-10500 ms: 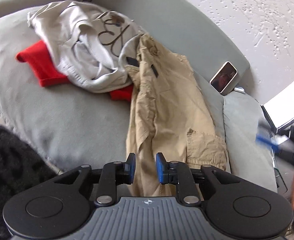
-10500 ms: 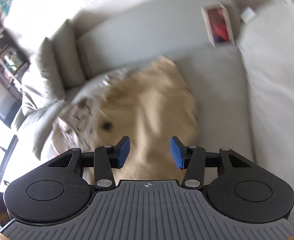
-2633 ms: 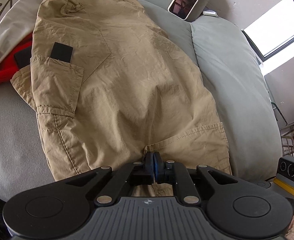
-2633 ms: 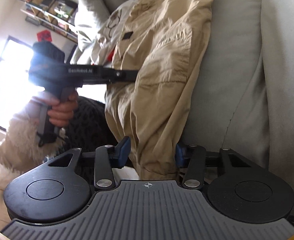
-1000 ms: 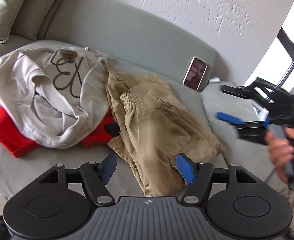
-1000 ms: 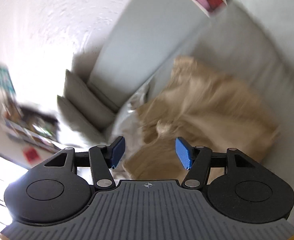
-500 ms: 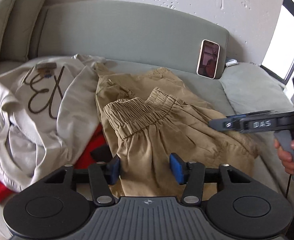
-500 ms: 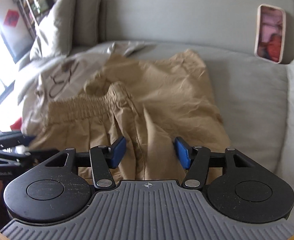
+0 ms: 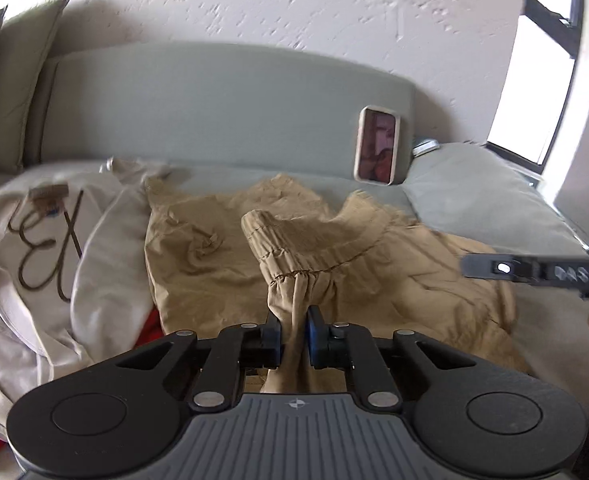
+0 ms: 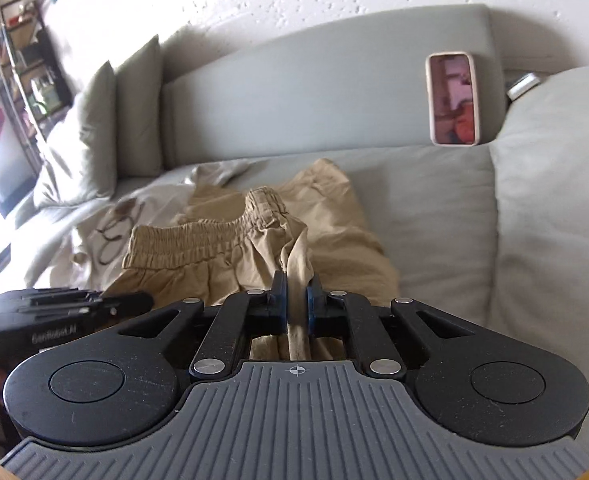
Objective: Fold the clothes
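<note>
Sofa (image 9: 230,96) holds pants (image 9: 374,264), pinched low-middle by both tongs, left (image 9: 293,334) and right (image 10: 296,308); thin cloth could slip out.

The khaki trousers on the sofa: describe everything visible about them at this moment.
The khaki trousers are tan, thin, wrinkled woven fabric with a gathered elastic waistband. They lie rumpled on the grey sofa, waistband bunched up on top. Their left edge lies against a cream sweatshirt. Both grippers pinch folds of the cloth: the left gripper and the right gripper, each shut on fabric pulled up between its pads.
</note>
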### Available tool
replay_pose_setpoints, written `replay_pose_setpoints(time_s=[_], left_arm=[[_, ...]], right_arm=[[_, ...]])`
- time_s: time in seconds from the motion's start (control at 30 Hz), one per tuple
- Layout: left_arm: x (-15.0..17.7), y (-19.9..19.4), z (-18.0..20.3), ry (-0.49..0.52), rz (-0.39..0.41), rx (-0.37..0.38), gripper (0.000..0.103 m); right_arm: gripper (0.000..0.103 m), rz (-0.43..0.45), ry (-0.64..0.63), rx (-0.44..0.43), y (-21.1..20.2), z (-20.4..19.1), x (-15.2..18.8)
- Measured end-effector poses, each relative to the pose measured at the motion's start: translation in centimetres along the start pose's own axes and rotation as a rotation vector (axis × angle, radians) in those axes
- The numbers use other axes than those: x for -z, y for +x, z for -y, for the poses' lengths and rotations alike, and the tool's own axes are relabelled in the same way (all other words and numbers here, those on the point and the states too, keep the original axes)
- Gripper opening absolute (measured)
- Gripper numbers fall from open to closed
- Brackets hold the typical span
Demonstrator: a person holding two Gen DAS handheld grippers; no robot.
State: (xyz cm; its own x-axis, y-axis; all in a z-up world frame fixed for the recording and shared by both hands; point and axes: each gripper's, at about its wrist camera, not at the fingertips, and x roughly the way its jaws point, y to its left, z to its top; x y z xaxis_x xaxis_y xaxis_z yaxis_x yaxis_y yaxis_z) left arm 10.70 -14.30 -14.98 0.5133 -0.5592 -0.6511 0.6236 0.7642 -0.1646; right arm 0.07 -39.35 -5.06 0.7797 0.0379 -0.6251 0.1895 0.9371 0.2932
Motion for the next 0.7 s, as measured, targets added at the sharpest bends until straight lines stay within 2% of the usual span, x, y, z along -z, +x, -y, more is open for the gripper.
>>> replay_pose_setpoints(time_s=[0.03,0.1,0.23,0.37,0.43,0.53,0.6,0.63,0.7], left_arm=[[-0.1,1.2,-0.2,-0.023,-0.052,-0.019,0.020],[0.2,2.5,-0.3,-0.048,-0.115,-0.047,0.023],[0.5,0.6,1.3,0.002,-0.131,-0.083,0.015],[0.8,-2.0,0.9,-0.040,-0.090,-0.012,0.010],[1.0,-2.6,1.0,-0.040,-0.077,-0.009,0.010],[1.3,-1.5,1.2,-0.051,-0.132,-0.039,0.013],[1.4,-1.4,1.3,-0.061,-0.141,-0.062,0.018],[1.5,-1.3,1.3,-0.066,-0.143,-0.073,0.020],[1.3,-2.2,1.2,-0.070,-0.122,-0.099,0.029]], right_arm=[[0.010,-0.017,0.009,0.013,0.4,0.1,0.1],[0.010,-0.052,0.026,0.038,1.3,0.3,0.3],[0.009,-0.088,0.023,0.064,1.4,0.2,0.4],[0.008,-0.057,0.082,-0.002,-1.7,0.6,0.3],[0.008,-0.049,0.103,-0.015,-2.8,1.0,0.5],[0.010,-0.137,0.111,0.006,-1.0,1.8,0.5],[0.019,-0.157,0.127,0.020,0.2,2.3,0.3],[0.029,-0.155,0.132,0.019,0.4,2.3,0.2],[0.037,-0.128,0.136,0.011,-0.3,2.2,-0.1]])
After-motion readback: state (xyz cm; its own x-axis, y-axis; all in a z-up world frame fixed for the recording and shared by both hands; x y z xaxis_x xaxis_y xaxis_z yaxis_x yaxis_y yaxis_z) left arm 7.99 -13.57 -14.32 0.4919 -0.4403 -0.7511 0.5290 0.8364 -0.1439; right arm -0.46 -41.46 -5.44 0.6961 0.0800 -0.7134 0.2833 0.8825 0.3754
